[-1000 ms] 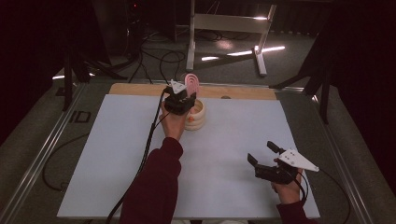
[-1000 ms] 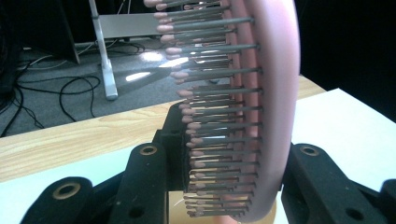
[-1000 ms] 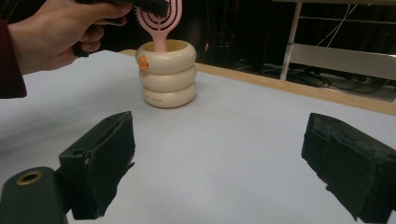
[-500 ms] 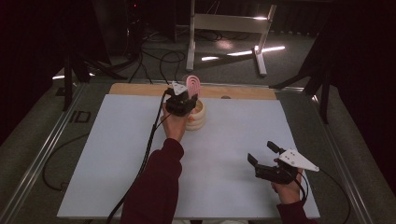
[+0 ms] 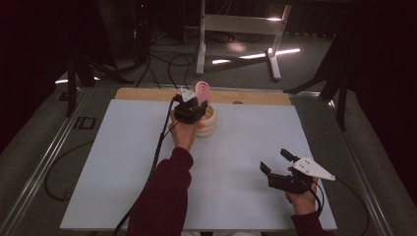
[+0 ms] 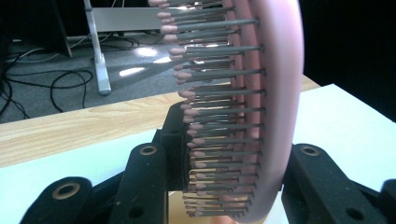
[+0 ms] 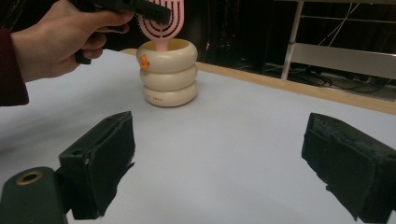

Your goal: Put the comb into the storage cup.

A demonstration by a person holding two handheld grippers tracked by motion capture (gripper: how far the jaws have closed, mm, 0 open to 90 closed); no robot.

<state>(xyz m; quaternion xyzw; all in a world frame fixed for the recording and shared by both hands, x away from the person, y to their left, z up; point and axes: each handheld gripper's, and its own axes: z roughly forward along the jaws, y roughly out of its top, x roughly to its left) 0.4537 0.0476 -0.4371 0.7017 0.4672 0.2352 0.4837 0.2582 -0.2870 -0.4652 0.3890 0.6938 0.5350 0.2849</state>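
Observation:
A pink hairbrush (image 5: 202,91) stands upright with its handle down inside a cream ringed holder (image 5: 209,124) at the far middle of the white mat. My left gripper (image 5: 195,104) is shut on the brush head. In the left gripper view one jaw presses the bristles and the other the back of the brush (image 6: 268,112). The right gripper view shows the holder (image 7: 168,74), with the brush (image 7: 161,23) rising out of its mouth. My right gripper (image 5: 276,161) stands open near the front right, with nothing between its jaws (image 7: 219,154).
The white mat (image 5: 123,162) covers a wooden table whose bare strip (image 5: 255,97) shows along the far edge. Beyond it are a metal stand (image 5: 236,29) and cables on the floor. The left cable (image 5: 157,147) trails along the sleeve.
The left gripper and the brush have sunk very slightly toward the holder. The right gripper has stayed where it was.

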